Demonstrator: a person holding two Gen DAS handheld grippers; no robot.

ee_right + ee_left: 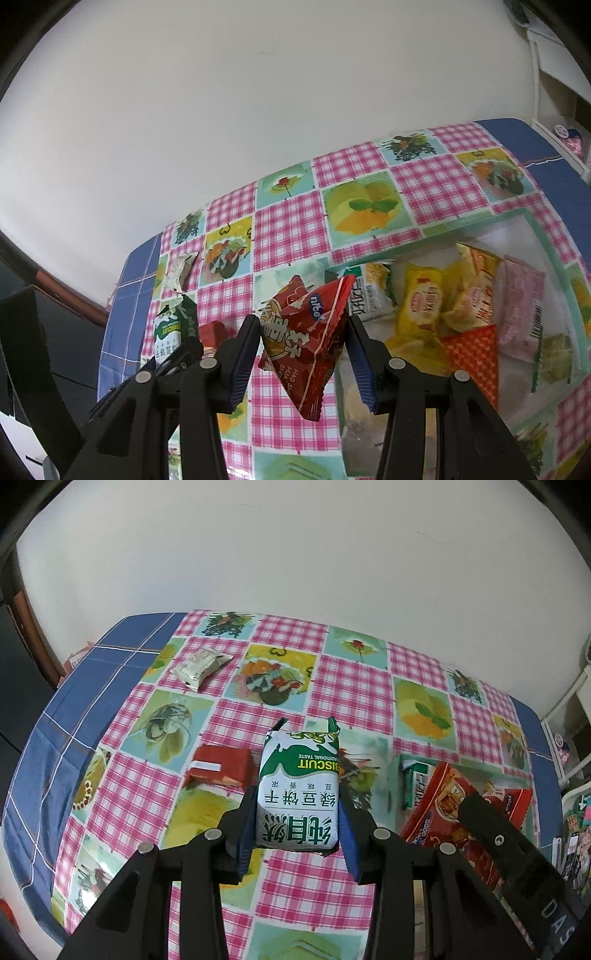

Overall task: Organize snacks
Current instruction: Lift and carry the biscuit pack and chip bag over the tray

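My left gripper (297, 823) is shut on a green and white biscuit pack (299, 790) and holds it above the table. My right gripper (304, 345) is shut on a red snack bag (306, 332), held just left of a clear tray (546, 236) filled with several yellow, pink and white snack packs. The biscuit pack also shows in the right wrist view (171, 325). The red bag and the right gripper's arm show in the left wrist view (447, 801). A red box (218, 768) and a silver-white packet (199, 664) lie on the tablecloth.
The table has a pink checked cloth with fruit squares (332, 686) and blue borders (55, 720). A white wall stands behind it. The table edge drops off at the left. Shelving with clutter (576, 812) is at the right.
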